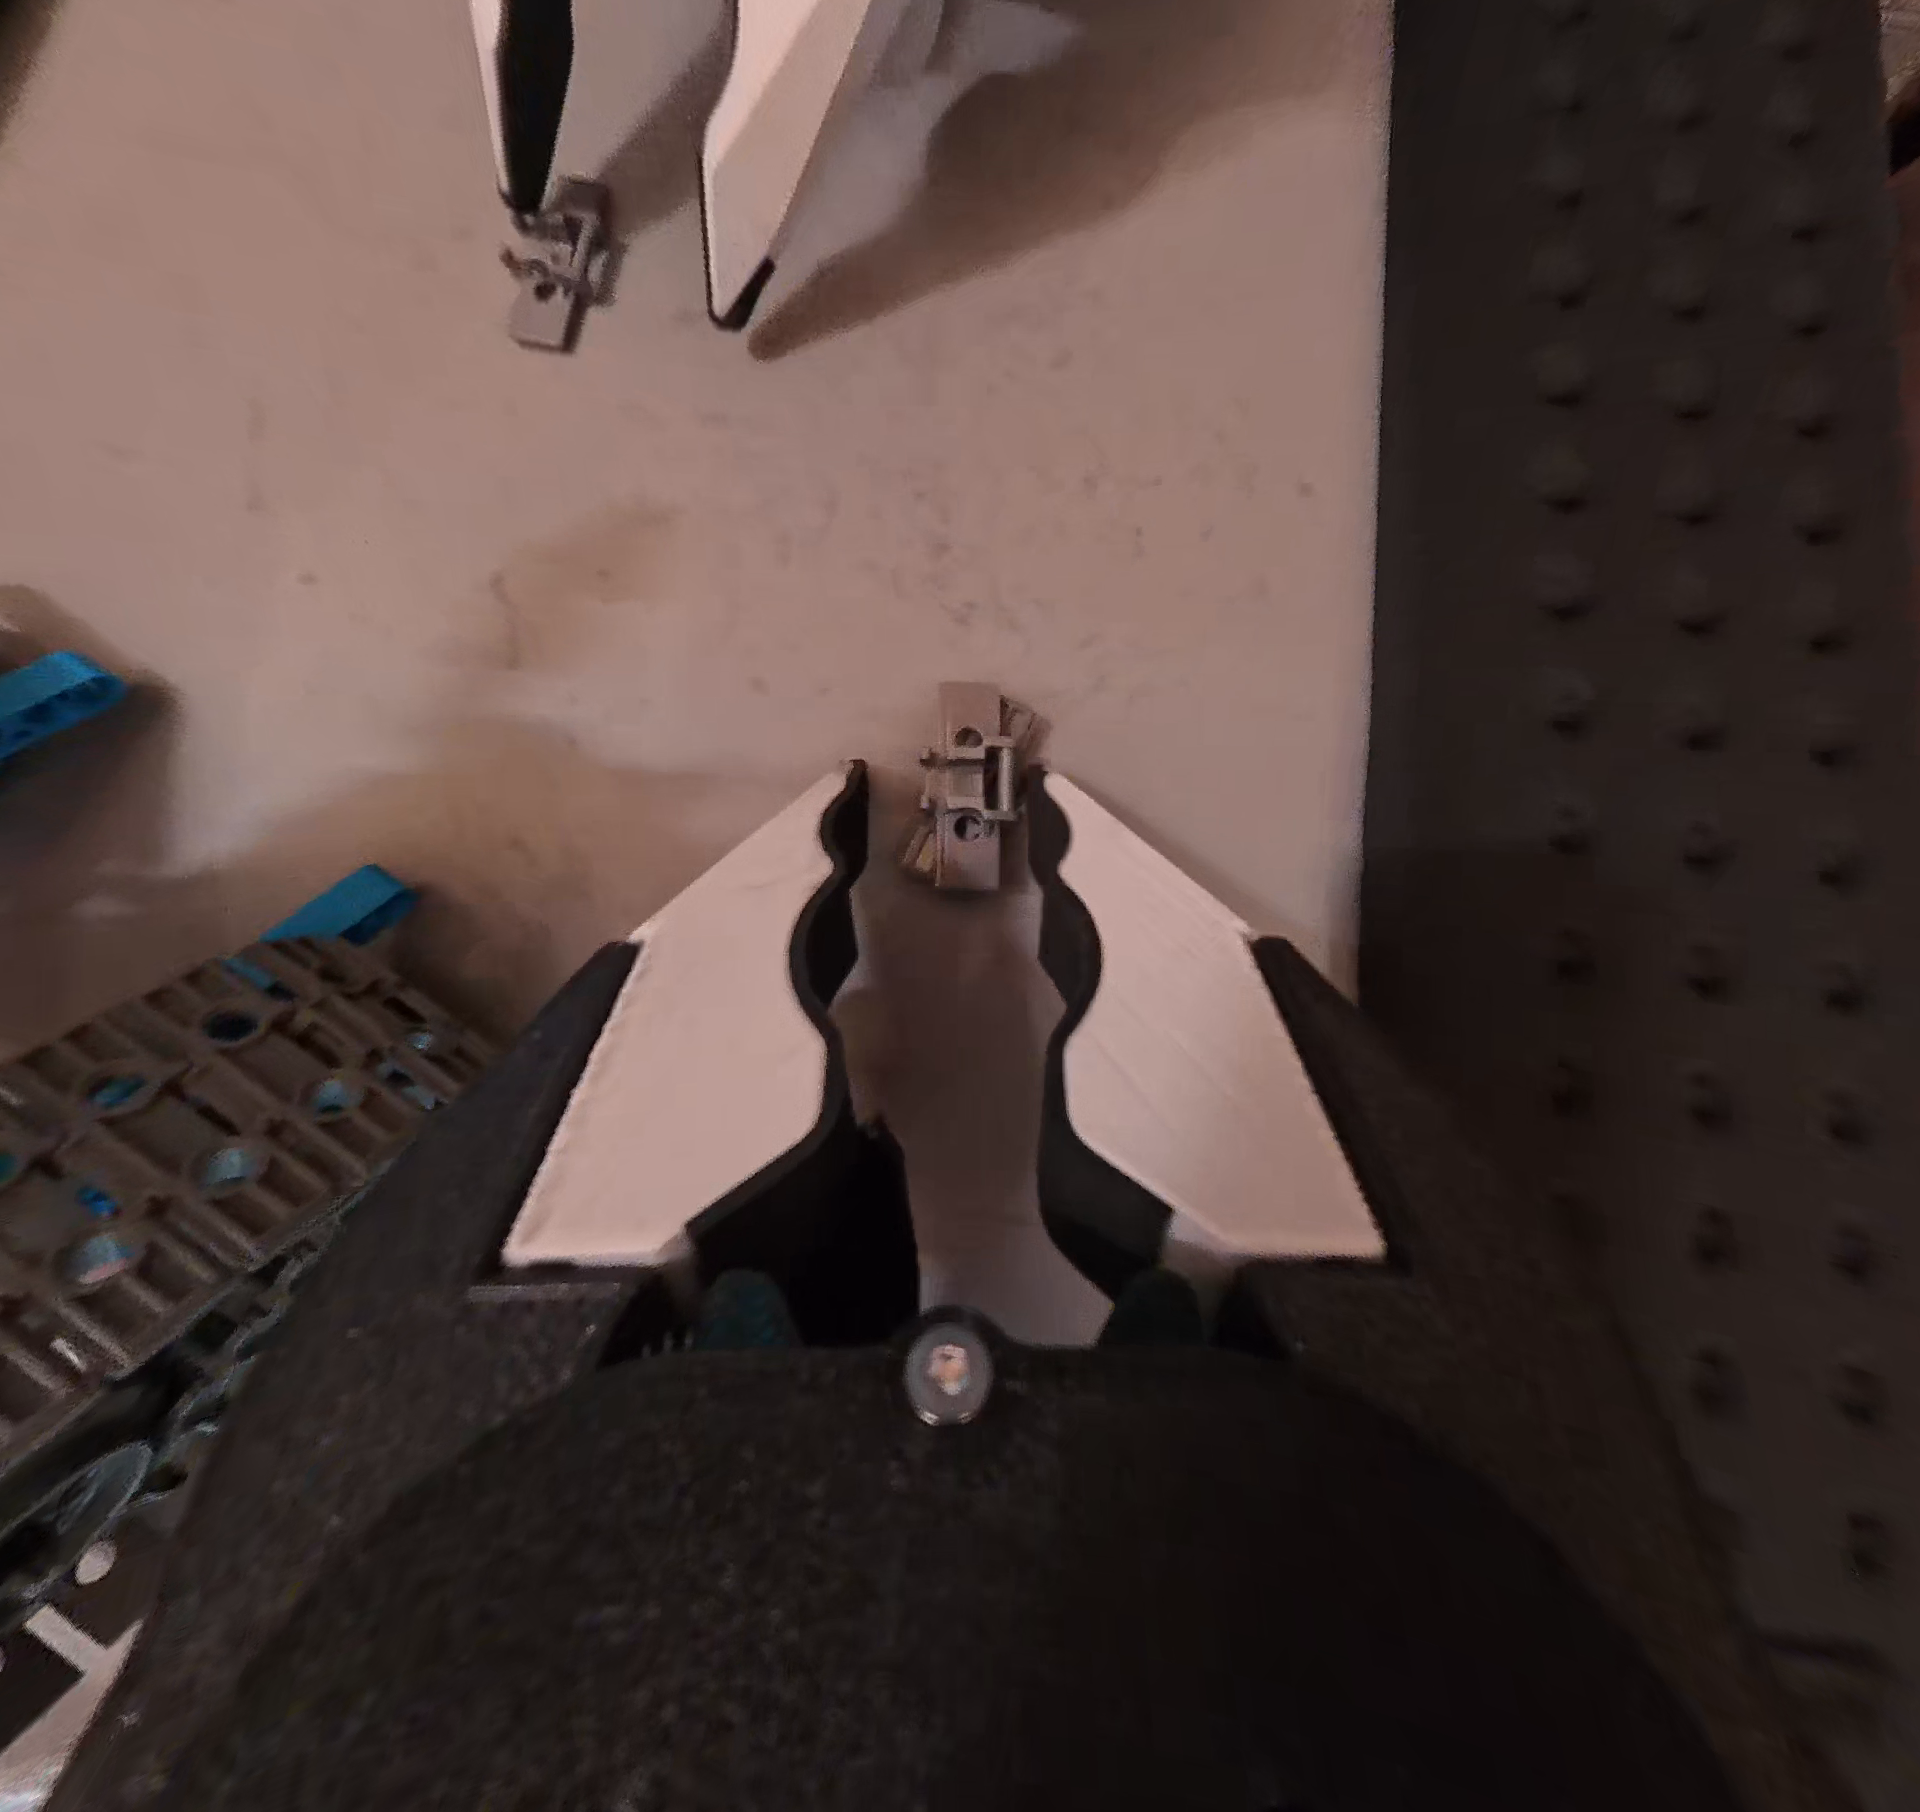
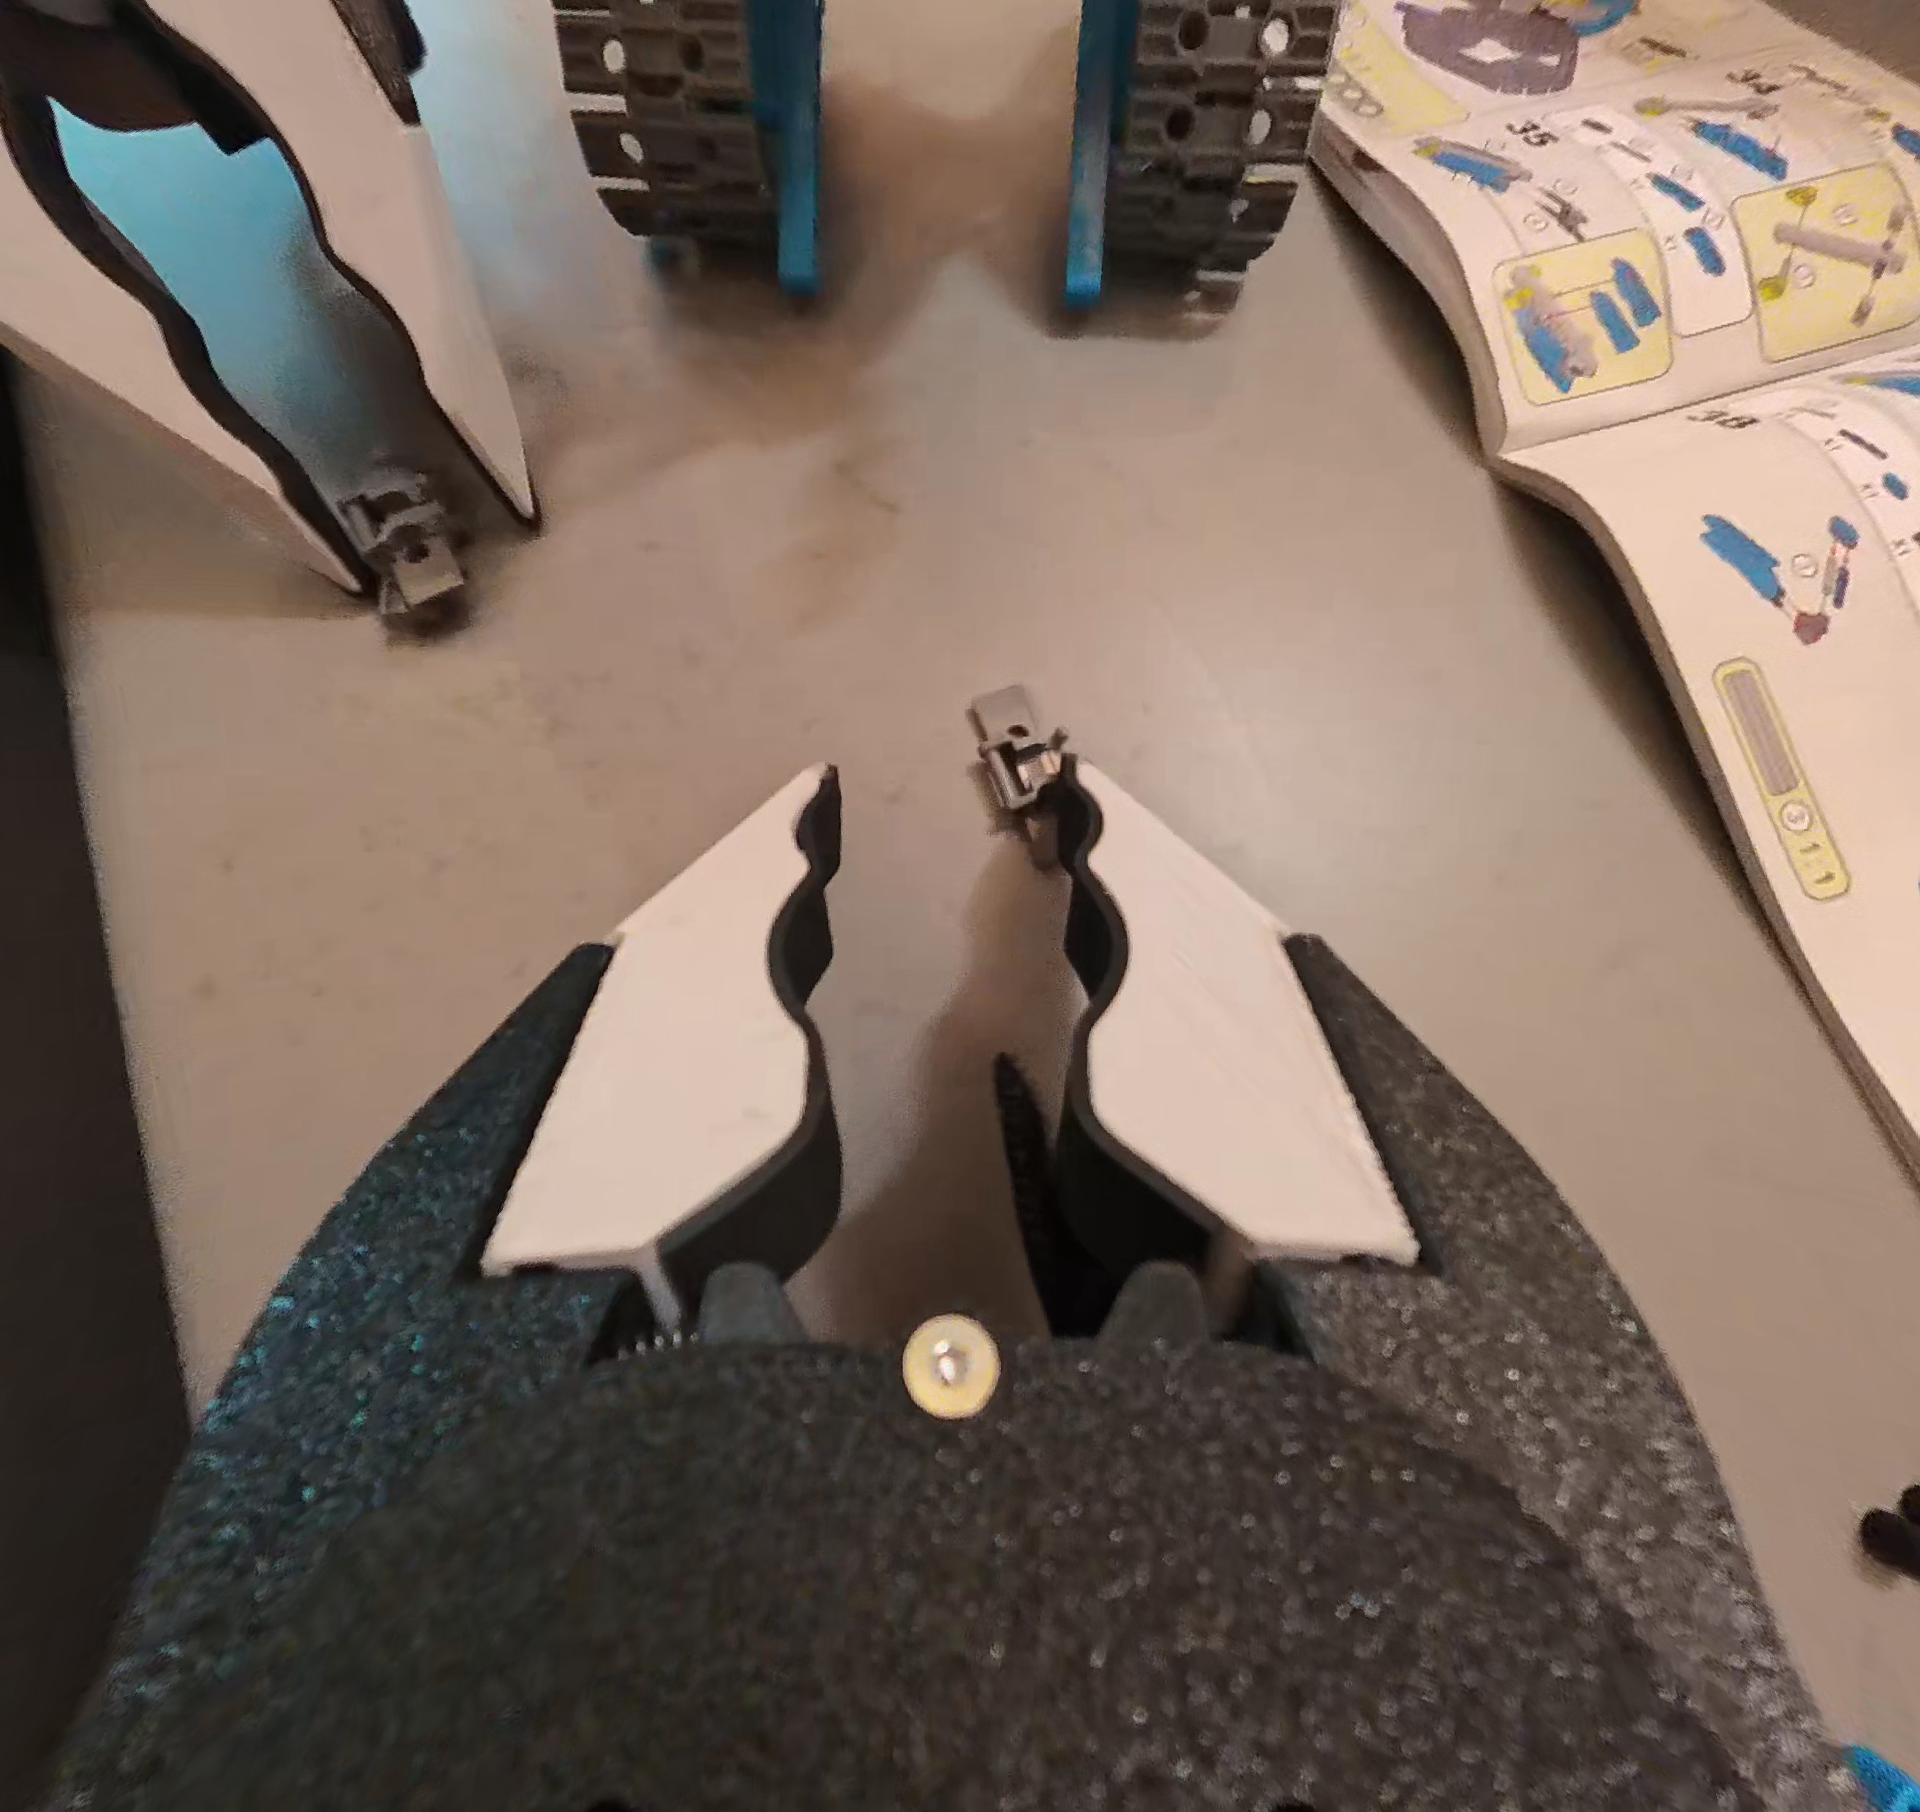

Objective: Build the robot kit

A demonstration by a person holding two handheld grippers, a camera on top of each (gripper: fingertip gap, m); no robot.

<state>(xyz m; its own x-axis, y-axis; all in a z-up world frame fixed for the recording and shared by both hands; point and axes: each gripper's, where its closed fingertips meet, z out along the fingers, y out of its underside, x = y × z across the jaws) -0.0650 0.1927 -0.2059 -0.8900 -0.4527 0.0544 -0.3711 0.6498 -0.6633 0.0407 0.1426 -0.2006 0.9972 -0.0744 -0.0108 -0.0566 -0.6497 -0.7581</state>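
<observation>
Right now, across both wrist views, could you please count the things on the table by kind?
Small grey link pieces: 2
Tracked grey-and-blue model: 1
Open instruction booklet: 1
Grey studded plate: 1
Total: 5
Black bits at the right edge are cut off, so they are not counted.

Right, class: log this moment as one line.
left gripper: open, small grey plastic clip piece between fingers | right gripper: open, second grey clip piece against one finger
</observation>
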